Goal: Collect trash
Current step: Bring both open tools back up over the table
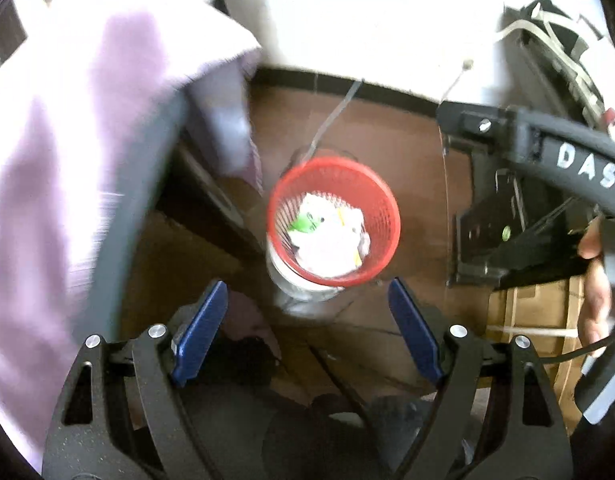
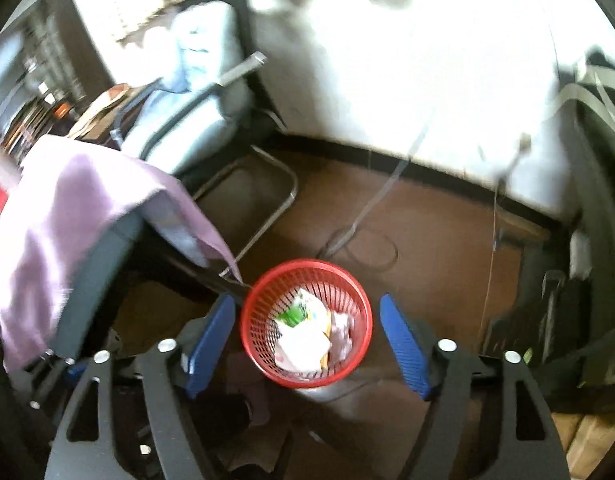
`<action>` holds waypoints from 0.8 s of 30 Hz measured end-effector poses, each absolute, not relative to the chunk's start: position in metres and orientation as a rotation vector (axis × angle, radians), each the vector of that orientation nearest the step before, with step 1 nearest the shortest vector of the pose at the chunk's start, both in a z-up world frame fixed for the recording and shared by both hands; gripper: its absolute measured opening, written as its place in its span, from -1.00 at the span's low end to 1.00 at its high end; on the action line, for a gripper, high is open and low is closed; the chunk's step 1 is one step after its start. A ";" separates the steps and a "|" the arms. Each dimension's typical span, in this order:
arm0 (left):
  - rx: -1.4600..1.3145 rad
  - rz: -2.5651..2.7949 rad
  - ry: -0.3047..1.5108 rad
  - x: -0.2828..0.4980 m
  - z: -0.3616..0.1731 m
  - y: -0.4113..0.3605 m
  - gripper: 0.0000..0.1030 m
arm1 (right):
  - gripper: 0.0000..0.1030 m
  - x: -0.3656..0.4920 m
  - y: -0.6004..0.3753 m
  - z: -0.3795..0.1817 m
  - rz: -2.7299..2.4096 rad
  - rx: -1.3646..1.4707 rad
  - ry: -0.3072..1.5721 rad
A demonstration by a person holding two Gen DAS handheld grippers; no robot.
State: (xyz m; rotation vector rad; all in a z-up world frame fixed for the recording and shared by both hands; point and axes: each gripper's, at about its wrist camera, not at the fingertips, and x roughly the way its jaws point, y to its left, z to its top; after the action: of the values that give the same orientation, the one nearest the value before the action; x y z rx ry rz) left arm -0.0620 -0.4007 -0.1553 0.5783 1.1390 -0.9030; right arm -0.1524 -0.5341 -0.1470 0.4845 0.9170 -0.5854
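Left gripper [image 1: 307,312] released, jaws wide, nothing between the blue pads. Red mesh basket [image 1: 389,216] on the floor below and just ahead of its fingertips, holding crumpled paper trash [image 1: 327,236]. Right gripper [image 2: 307,338] likewise released and empty; basket lies between and below its pads. Lilac cloth [image 2: 71,208] draped over a chair, left of both grippers

The left gripper [image 1: 307,312] sits at the bottom of its frame, jaws spread wide and empty. The right gripper [image 2: 307,336] likewise; a hand [image 1: 595,280] shows at right edge.
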 end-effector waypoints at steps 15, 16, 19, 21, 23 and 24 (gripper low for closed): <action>0.207 -0.555 0.956 0.026 -0.002 -0.199 0.64 | 0.78 -0.050 -0.378 0.000 -0.222 0.224 0.767; 0.197 -0.531 0.946 0.030 0.003 -0.188 0.64 | 0.78 -0.043 -0.370 0.006 -0.202 0.215 0.762; 0.171 -0.455 0.916 0.045 0.018 -0.149 0.67 | 0.78 -0.014 -0.331 0.024 -0.118 0.170 0.762; 0.167 -0.408 0.885 0.052 0.025 -0.129 0.67 | 0.78 0.001 -0.309 0.034 -0.064 0.128 0.765; 0.157 -0.360 0.841 0.061 0.038 -0.106 0.69 | 0.78 0.017 -0.284 0.044 -0.031 0.077 0.766; 0.143 -0.342 0.831 0.066 0.044 -0.092 0.69 | 0.78 0.023 -0.275 0.048 -0.016 0.058 0.764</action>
State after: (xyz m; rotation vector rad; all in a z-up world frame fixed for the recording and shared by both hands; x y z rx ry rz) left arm 0.0663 -0.0922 0.0437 0.1432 0.8307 -0.3419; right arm 0.0227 -0.2746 0.0482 0.0577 0.7642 -0.0164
